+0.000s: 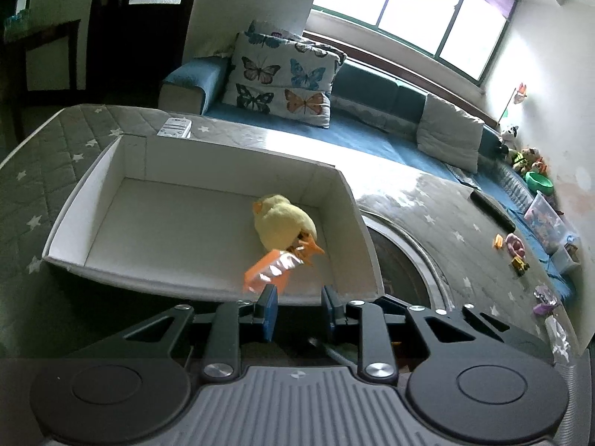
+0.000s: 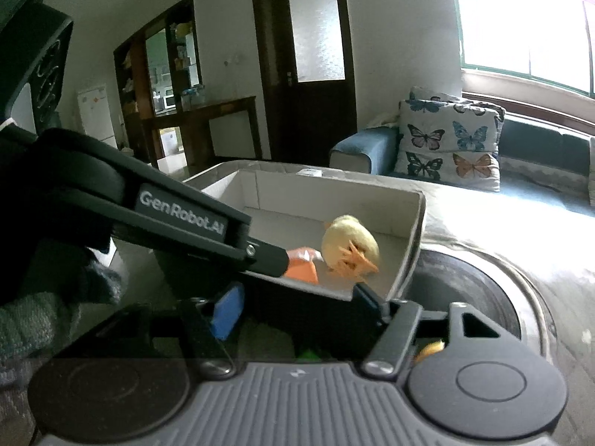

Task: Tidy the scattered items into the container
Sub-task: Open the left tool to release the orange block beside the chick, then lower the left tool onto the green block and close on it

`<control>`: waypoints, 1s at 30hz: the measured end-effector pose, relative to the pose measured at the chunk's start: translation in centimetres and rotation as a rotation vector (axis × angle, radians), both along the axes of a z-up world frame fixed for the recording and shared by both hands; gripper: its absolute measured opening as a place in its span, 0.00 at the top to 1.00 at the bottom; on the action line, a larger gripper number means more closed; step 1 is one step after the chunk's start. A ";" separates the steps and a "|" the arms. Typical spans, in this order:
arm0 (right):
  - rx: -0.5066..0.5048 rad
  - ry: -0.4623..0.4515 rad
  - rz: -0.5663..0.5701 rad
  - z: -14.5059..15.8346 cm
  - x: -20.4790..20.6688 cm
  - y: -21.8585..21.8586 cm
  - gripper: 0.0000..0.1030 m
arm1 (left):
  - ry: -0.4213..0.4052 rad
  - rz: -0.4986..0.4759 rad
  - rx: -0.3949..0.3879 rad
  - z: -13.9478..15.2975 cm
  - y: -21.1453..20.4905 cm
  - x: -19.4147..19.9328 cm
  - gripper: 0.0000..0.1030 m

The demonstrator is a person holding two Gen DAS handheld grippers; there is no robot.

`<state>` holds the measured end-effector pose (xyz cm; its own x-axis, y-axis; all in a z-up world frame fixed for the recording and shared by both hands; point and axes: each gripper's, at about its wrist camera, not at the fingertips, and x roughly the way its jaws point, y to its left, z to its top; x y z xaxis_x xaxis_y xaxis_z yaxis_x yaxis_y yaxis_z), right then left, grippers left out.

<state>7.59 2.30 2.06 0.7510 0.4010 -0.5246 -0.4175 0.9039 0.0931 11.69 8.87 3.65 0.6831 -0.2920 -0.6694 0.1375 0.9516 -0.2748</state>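
You are working over a grey quilted table cover (image 1: 55, 156) scattered with white stars, which ends at a round metal-rimmed inset (image 1: 405, 256) just right of the box. Behind runs a long blue sofa (image 1: 372, 133) under a bright window (image 1: 416, 3), with a butterfly-print cushion (image 1: 282, 78) at its near end; your right view adds a dark wooden door (image 2: 308, 63). The white cardboard box (image 1: 67, 223) sits open on the cover, and a yellow plush duck (image 1: 282, 219) lies on its side inside, in the right part of the floor. An orange foil packet (image 1: 269, 269) is tilted just in front of the duck's feet, over the near edge of the box; whether it touches the floor is hard to say. Your left gripper (image 1: 299, 306) hovers at the near wall with its 2 blue pads spread and nothing between them. Your right gripper (image 2: 297, 306) is also spread, straddling the near right corner of the box without clamping it. Several small toys (image 1: 515, 249) lie well apart on the far right of the cover.
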 end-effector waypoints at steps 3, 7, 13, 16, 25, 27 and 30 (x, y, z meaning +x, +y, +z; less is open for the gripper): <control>-0.002 0.001 -0.007 -0.1 -1.3 -0.5 0.33 | 0.014 -0.003 -0.007 -0.5 -0.1 -0.7 0.73; -0.001 0.037 -0.015 -1.2 -2.5 -0.7 0.33 | 0.053 -0.004 -0.002 -2.0 -0.4 -1.0 0.73; -0.009 0.088 -0.028 -3.0 -3.1 -0.7 0.33 | 0.124 -0.026 0.001 -4.3 -1.2 -1.2 0.72; -0.008 0.113 -0.035 -3.5 -3.0 -0.7 0.33 | 0.143 -0.040 0.023 -4.9 -1.8 -1.1 0.72; 0.006 0.138 -0.023 -4.3 -3.1 -0.3 0.35 | 0.153 -0.110 0.058 -5.1 -2.6 -0.6 0.71; 0.008 0.143 -0.021 -4.4 -3.0 -0.2 0.35 | 0.159 -0.134 0.061 -5.2 -2.8 -0.4 0.70; 0.010 0.151 -0.018 -4.6 -2.9 0.0 0.35 | 0.158 -0.154 0.068 -5.3 -2.9 -0.2 0.70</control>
